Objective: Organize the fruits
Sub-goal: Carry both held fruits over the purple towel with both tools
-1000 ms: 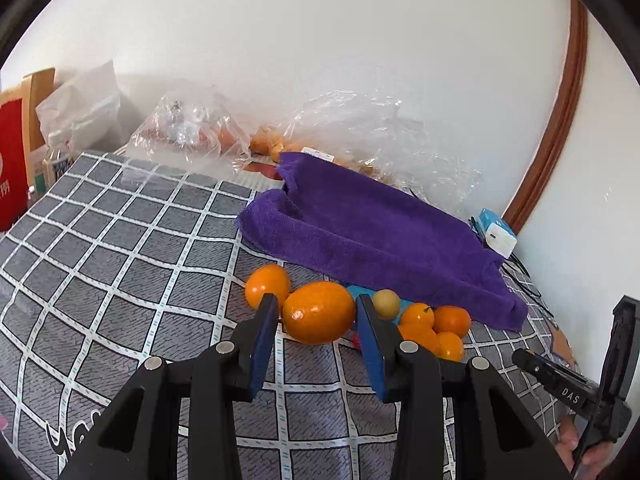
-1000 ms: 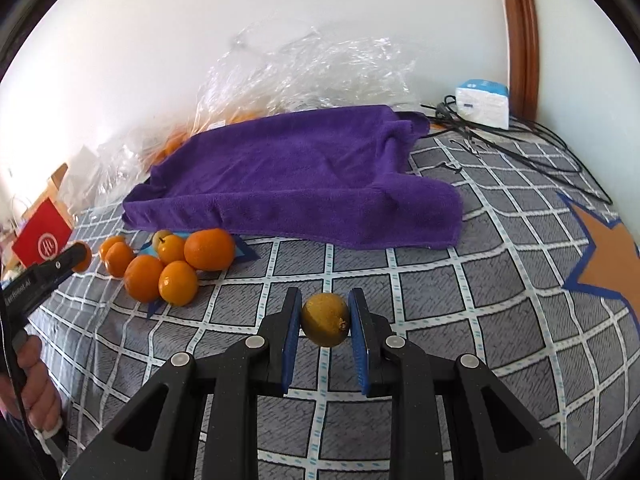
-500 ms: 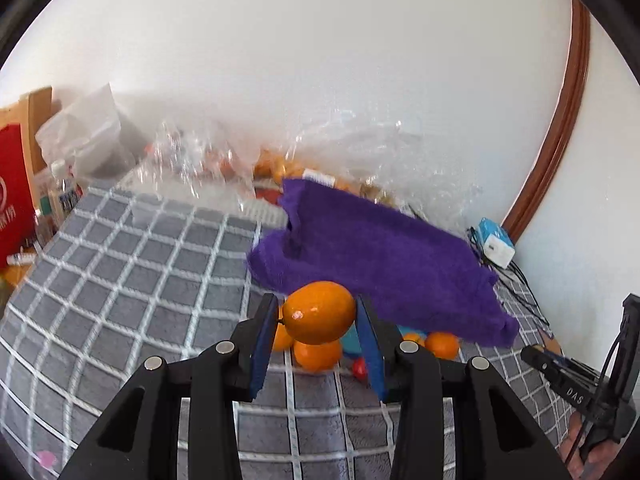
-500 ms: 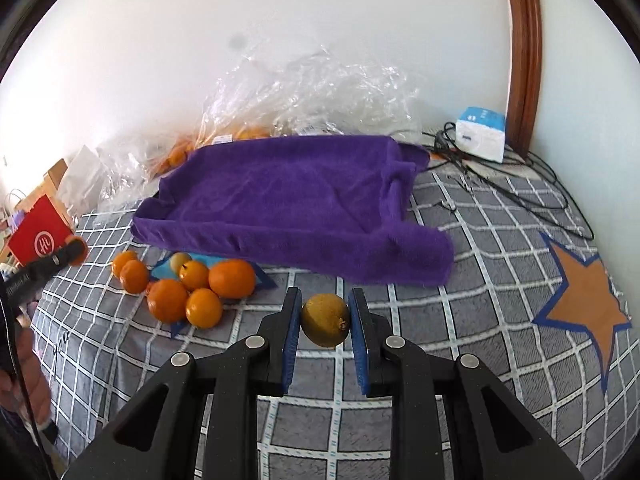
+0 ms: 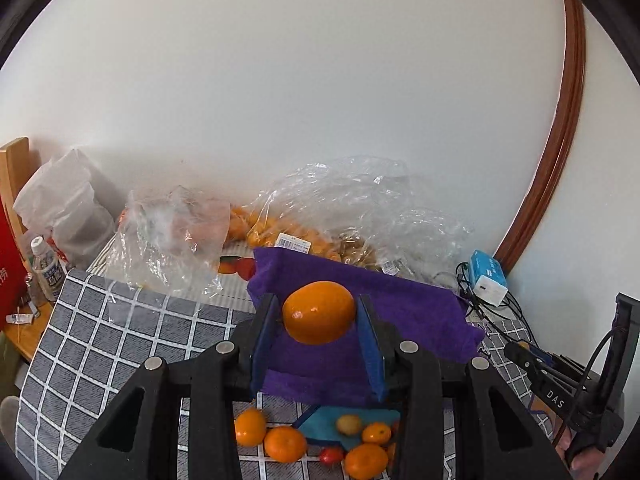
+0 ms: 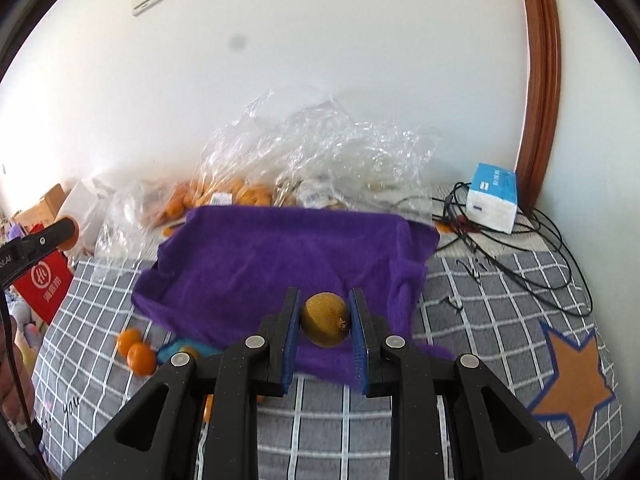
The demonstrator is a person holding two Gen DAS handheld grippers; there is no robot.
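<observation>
My left gripper (image 5: 318,314) is shut on a large orange (image 5: 319,312) and holds it in the air over the near part of the purple towel (image 5: 400,304). My right gripper (image 6: 325,322) is shut on a small yellow-brown fruit (image 6: 325,319), raised above the near edge of the same towel (image 6: 280,256). Several small oranges (image 5: 284,442) and a pale round fruit (image 5: 349,424) lie by a blue shape on the checked cloth below the left gripper. Two of the oranges (image 6: 138,354) show in the right wrist view.
Clear plastic bags with oranges (image 5: 288,236) lie against the wall behind the towel. A blue-and-white box (image 6: 492,198) and black cables (image 6: 532,248) are at the right. A water bottle (image 5: 46,268) and a red bag (image 6: 44,284) stand at the left edge. An orange star (image 6: 572,384) marks the cloth.
Both grippers have risen and moved forward towards the towel, each with its fruit. The orange came up off the cloth from beside the other oranges.
</observation>
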